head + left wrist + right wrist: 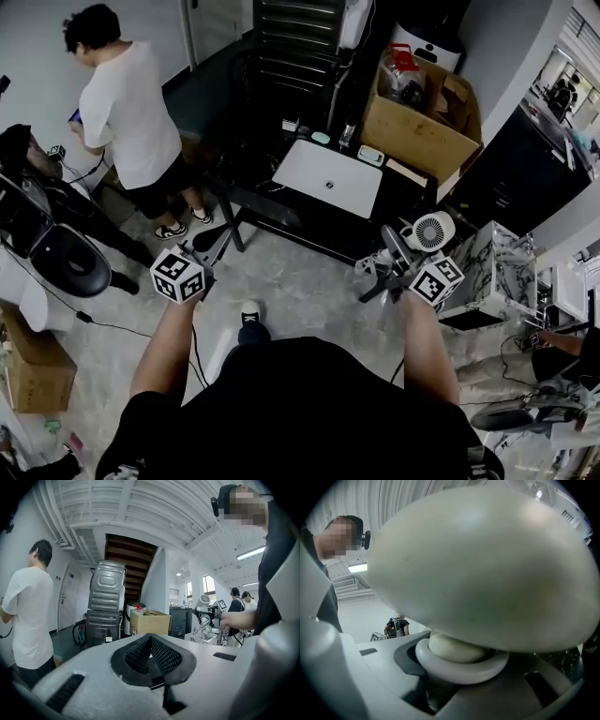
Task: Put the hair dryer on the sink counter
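Grey workshop floor and a dark desk with a closed laptop (328, 176) fill the head view as I hold the white hair dryer (427, 232) in the right gripper (394, 258), jaws partly apart and clamped round its handle just under the bulbous head. It hangs in the air near the marble-patterned counter (497, 272) at right. My left gripper (202, 251) is closed on nothing. Rigid, smooth plastic and top-heavy, by my reckoning; a grip high on the handle seems soundest.
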The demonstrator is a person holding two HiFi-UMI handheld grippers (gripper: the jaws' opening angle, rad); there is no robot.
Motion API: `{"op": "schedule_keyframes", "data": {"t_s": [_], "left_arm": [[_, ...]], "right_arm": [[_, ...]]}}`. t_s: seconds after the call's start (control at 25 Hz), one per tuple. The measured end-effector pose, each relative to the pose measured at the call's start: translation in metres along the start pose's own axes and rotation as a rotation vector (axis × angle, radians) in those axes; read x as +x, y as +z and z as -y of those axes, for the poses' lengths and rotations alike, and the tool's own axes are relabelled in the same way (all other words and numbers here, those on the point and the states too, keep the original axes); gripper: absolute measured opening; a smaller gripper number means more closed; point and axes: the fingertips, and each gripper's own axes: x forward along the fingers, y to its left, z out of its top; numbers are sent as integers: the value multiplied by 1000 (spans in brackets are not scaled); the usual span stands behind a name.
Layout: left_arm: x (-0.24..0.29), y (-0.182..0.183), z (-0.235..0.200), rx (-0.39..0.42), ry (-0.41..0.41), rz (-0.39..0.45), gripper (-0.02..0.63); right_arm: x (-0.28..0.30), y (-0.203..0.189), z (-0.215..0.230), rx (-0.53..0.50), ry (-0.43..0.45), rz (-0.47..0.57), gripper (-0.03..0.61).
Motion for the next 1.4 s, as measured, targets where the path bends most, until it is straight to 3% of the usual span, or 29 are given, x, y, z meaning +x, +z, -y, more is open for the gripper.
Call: {"op": "schedule_keyframes", "data": {"t_s": [0.48, 1.04, 1.4], "left_arm": [[74, 33, -143, 6, -41, 16, 14], [136, 56, -266, -7, -110, -12, 14], [164, 63, -323, 1, -162, -10, 14]], "right_arm": [[123, 4, 56, 18, -74, -14, 149], [245, 13, 94, 42, -150, -48, 149], [300, 8, 104, 41, -182, -56, 149]]}}
